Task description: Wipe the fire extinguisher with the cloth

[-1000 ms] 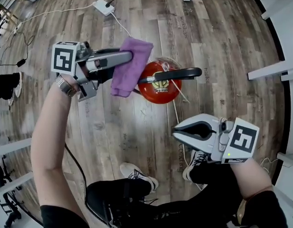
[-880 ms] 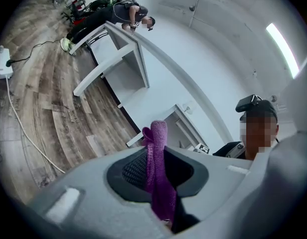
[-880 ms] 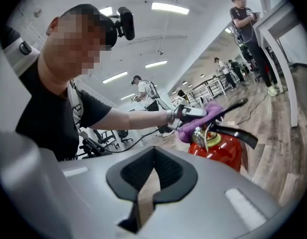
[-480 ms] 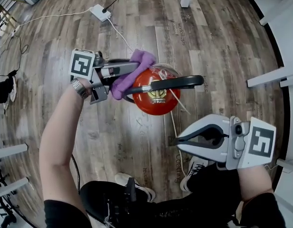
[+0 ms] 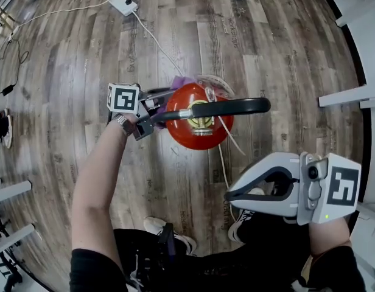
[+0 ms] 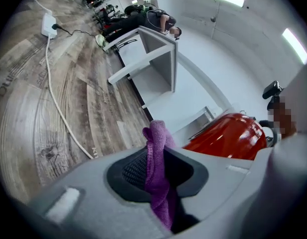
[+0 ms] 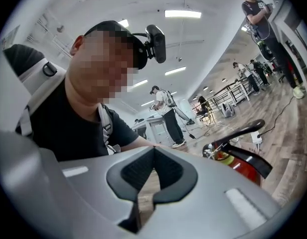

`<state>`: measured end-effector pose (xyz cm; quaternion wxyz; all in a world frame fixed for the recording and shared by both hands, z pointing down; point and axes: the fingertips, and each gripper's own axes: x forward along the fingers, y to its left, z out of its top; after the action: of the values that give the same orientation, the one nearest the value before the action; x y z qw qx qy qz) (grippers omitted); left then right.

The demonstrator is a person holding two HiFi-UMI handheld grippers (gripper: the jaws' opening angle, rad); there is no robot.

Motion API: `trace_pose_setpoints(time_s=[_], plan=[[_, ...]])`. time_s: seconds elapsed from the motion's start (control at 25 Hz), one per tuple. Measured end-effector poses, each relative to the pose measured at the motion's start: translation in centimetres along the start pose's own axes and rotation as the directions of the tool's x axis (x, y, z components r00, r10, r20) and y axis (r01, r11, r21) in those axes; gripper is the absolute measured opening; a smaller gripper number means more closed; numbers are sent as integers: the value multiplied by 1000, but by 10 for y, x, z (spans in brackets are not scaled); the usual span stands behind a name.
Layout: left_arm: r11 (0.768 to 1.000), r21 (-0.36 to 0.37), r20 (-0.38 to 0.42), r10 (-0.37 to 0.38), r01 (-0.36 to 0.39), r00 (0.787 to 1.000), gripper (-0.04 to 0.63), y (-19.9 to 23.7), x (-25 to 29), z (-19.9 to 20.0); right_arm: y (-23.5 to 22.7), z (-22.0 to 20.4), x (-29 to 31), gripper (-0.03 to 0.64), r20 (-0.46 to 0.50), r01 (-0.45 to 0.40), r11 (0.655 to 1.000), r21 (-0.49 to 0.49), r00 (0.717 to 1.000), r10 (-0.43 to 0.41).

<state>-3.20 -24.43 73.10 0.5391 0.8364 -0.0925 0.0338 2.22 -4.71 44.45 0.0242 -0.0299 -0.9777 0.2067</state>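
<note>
Wood floor (image 5: 72, 47) fills the head view, and the red extinguisher (image 5: 203, 140) stands on it mid-frame, black handle pointing right. The left gripper (image 5: 154, 104) sits tight against the extinguisher's upper-left side, pinching the purple cloth (image 6: 158, 176). The right gripper (image 5: 231, 194) hangs at lower right, well apart, pressed together on nothing. White power strip (image 5: 123, 3) at upper left.

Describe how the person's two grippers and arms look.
The left gripper and right gripper are light grey moulded shells with black ribbed pads. Each carries a white cube with black square markers. A metal watch is on the left wrist; the sleeves are short and black.
</note>
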Motion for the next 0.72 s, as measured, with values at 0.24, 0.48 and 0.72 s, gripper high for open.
trace_pose_setpoints(time_s=[0.24,0.48,0.72], plan=[[971,17,25,240,-240,970,63,92,8,-44,-15,2,-13,3,25,79,997,3,997,-79],[898,-69,32,436,-434,899,63,152,-5,-91,-46,16,-40,5,127,247,966,80,958,-255],[922,-106,101,382,-372,919,61,135,-9,-84,-61,22,-53,5,151,352,933,78,920,-360]])
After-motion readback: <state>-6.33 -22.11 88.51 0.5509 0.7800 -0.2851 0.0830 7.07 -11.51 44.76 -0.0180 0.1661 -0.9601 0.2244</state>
